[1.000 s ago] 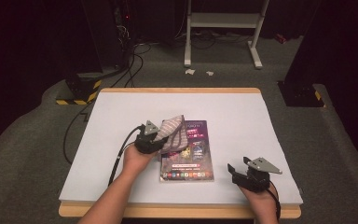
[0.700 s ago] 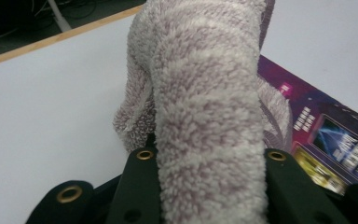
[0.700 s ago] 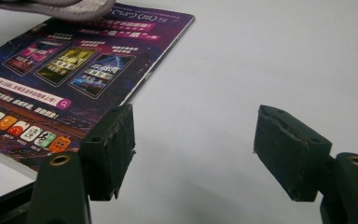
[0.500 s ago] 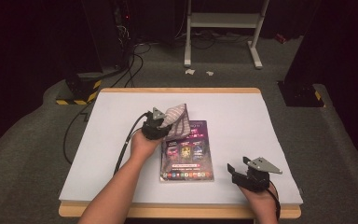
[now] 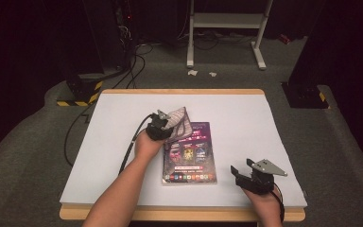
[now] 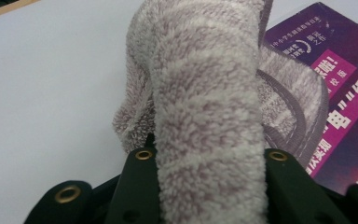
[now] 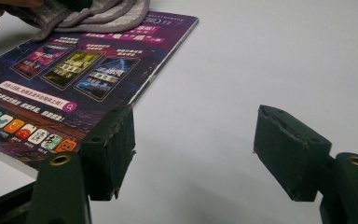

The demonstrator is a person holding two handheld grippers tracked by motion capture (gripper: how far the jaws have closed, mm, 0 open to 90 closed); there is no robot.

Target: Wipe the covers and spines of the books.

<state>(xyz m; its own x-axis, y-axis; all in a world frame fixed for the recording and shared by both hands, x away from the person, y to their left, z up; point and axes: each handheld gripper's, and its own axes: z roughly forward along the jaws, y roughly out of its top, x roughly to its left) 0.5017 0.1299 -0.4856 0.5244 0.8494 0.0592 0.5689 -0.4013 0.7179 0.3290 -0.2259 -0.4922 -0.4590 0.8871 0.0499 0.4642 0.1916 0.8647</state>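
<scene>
A striped grey-pink fluffy cloth (image 5: 177, 124) lies bunched over the top left corner of a purple printed book (image 5: 191, 156) on the white table. My left gripper (image 5: 159, 126) is shut on a fold of the cloth (image 6: 209, 121), which fills the gap between its jaws in the left gripper view, with the book (image 6: 349, 93) to the right. My right gripper (image 5: 246, 176) rests open near the table's front right, just right of the book. In the right gripper view its jaws stand wide apart with nothing between them, and the book (image 7: 74, 88) and the cloth (image 7: 88, 16) lie to the upper left.
The white table (image 5: 246, 118) has a wooden rim. Behind it on the grey floor stand a white metal frame (image 5: 227, 28), black cables (image 5: 132, 56) and a yellow-black striped base (image 5: 78, 97). A black cable trails from my left gripper across the table's left part.
My left gripper has dragged the cloth up and to the right across the book's top corner. The right gripper has stayed where it was.
</scene>
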